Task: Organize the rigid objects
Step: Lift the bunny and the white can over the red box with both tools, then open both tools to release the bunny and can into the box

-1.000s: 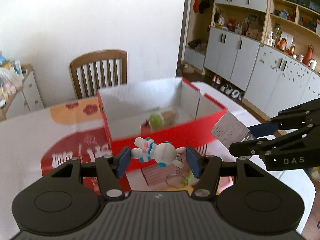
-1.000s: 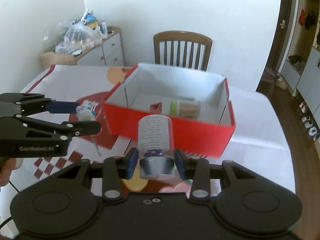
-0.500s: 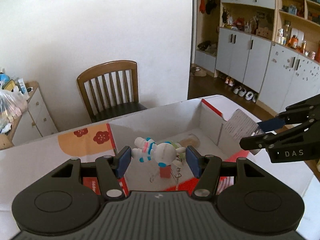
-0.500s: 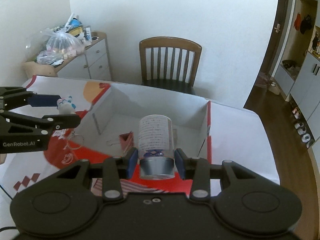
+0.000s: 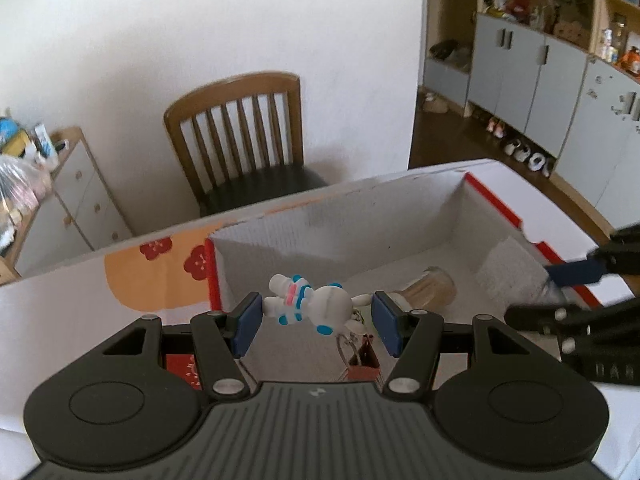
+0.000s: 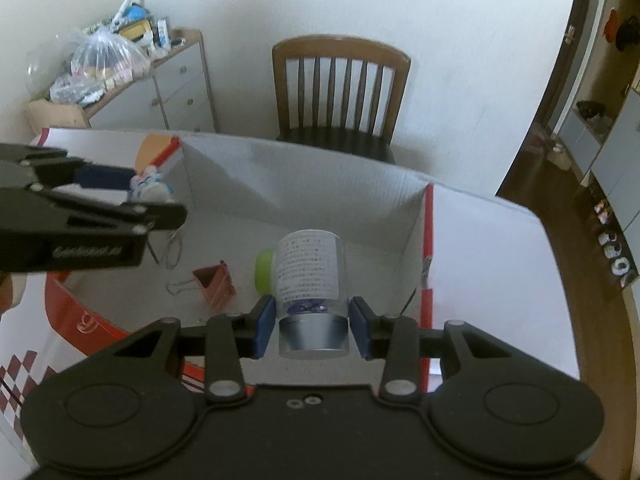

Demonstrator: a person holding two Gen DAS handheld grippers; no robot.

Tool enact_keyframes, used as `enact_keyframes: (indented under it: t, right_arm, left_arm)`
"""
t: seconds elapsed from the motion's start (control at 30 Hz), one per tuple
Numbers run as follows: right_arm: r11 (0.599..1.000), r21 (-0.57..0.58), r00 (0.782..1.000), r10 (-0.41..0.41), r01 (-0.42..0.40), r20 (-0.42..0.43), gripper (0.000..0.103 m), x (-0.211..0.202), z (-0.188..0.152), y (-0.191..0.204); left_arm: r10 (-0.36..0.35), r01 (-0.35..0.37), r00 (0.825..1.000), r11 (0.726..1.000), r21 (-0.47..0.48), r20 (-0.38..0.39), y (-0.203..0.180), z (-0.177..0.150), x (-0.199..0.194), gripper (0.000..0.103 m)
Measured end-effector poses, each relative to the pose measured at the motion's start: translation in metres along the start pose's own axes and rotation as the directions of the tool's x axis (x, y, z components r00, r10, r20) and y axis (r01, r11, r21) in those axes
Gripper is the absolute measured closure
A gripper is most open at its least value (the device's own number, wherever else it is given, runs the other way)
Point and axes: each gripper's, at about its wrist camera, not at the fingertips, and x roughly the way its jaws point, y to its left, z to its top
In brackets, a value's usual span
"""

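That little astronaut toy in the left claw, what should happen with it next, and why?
Probably lower it a little and let go. The left claw holds the astronaut keychain already over the open red box, above bare floor beside the red binder clip, while the right claw holds the can farther right.

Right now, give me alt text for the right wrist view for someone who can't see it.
The right gripper holds a silver can over an open red box containing a red binder clip. At left, the left gripper holds a small white figurine over the box; a wooden chair stands behind.
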Motion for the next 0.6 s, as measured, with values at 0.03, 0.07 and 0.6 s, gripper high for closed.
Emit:
enact_keyframes:
  t: [0.03, 0.07, 0.6]
  right_arm:
    - [1.000, -0.003, 1.000, 0.005, -0.005, -0.010, 0.064, 0.005, 0.002, -0.001]
    - [1.000, -0.009, 1.000, 0.012, -0.012, -0.023, 0.064, 0.010, 0.002, 0.000]
    - [0.998, -0.050, 0.988, 0.040, -0.048, -0.146, 0.064, 0.053, 0.001, 0.004]
  left_arm:
    - [0.002, -0.002, 1.000, 1.000, -0.004, -0.012, -0.001, 0.002, 0.006, 0.043]
    - [0.002, -0.002, 1.000, 1.000, -0.005, -0.021, 0.000, 0.003, 0.012, 0.043]
    - [0.052, -0.052, 0.983, 0.999, 0.003, -0.179, -0.004, 0.007, 0.077, 0.043]
